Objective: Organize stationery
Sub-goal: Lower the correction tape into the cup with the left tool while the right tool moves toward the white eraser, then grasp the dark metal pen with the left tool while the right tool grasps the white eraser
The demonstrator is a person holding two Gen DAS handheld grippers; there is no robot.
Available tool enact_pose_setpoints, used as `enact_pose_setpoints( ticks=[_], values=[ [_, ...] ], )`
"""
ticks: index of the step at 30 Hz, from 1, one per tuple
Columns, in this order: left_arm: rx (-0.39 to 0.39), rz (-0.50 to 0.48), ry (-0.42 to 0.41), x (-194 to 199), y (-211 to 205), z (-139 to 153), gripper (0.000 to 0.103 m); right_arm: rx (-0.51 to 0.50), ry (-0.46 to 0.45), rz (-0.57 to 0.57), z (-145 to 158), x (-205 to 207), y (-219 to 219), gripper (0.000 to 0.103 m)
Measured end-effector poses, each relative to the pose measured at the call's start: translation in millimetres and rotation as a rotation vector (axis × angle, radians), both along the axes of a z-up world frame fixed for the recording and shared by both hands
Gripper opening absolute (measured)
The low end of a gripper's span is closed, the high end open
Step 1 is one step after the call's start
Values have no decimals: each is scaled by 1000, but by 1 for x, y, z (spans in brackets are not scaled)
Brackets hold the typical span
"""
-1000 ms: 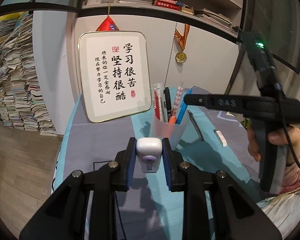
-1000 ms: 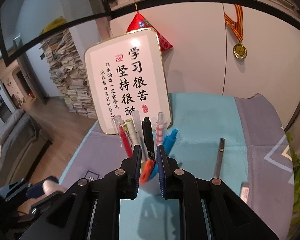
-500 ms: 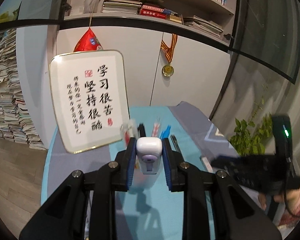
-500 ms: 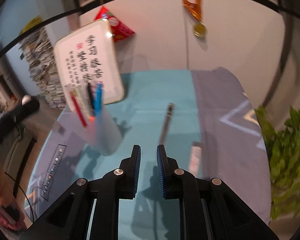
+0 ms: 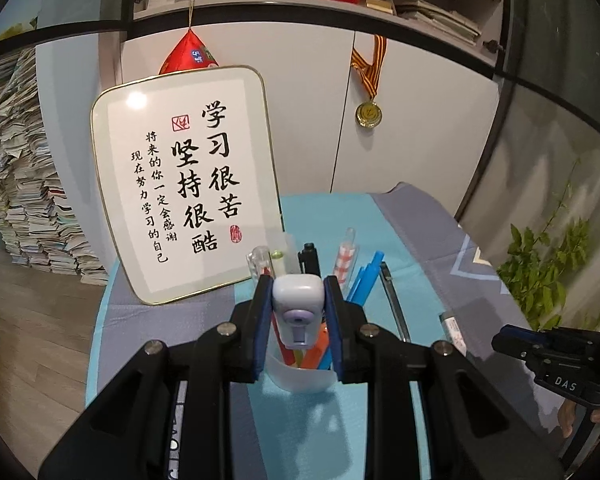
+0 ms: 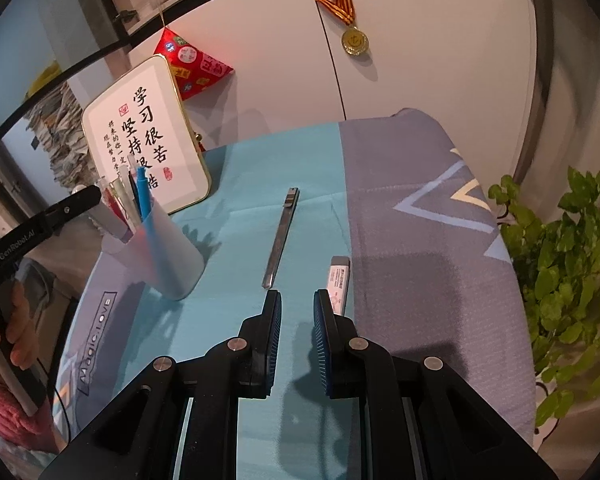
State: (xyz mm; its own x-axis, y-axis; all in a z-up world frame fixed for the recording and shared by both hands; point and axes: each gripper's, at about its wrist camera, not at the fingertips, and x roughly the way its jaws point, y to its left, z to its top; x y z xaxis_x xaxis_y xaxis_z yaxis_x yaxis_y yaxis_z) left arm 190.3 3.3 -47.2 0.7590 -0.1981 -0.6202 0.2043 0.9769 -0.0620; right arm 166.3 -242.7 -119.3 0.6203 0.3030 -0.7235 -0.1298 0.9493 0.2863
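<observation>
Blue-and-grey cloth [image 6: 400, 208] covers the table, with a framed calligraphy board [image 6: 148, 148] leaning at the back. On it, a slim metal pen [image 6: 281, 236] lies with its long axis running away from the right gripper [image 6: 297, 300], its near tip just ahead of the left jaw; a small white tube [image 6: 337, 280] lies parallel, just beside the right jaw. These jaws stand nearly closed and empty, a narrow gap between them. The right hand is much the nearer to both. Bare cloth surrounds them, and the table edge and a plant [image 6: 572, 248] lie off right. The cup [image 6: 168, 256] of pens stands to the left. The left gripper [image 5: 298, 312] clamps a white eraser-like piece [image 5: 298, 304] above the cup.
</observation>
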Motion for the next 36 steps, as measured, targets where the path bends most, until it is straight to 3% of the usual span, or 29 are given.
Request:
enact_pose_setpoints(
  ticks=[14,22,27,29,31,32,36],
  values=[
    [24,18,77,10,-4,-19,24,28,18,-4,-7,-1,-6,16],
    [2,20,15,-4,-4,-1,31,25,29,-1,-10,-1,-6,16],
    [-8,-47,-35,-29,-20,11,31,14,42,-20,-13,0,-9,16],
    [-11,-97,-46,-39,-33,13,31,6,50,-33,-16,0,-11,20],
    [-9,-152,-45,-45,-47,13,31,2,53,-39,-18,0,-14,35],
    [-5,-177,-41,-47,-55,10,31,0,52,-42,-19,-1,-15,37],
    [40,-216,5,-42,-84,-12,31,-21,52,-39,-22,-2,-14,40]
  ],
)
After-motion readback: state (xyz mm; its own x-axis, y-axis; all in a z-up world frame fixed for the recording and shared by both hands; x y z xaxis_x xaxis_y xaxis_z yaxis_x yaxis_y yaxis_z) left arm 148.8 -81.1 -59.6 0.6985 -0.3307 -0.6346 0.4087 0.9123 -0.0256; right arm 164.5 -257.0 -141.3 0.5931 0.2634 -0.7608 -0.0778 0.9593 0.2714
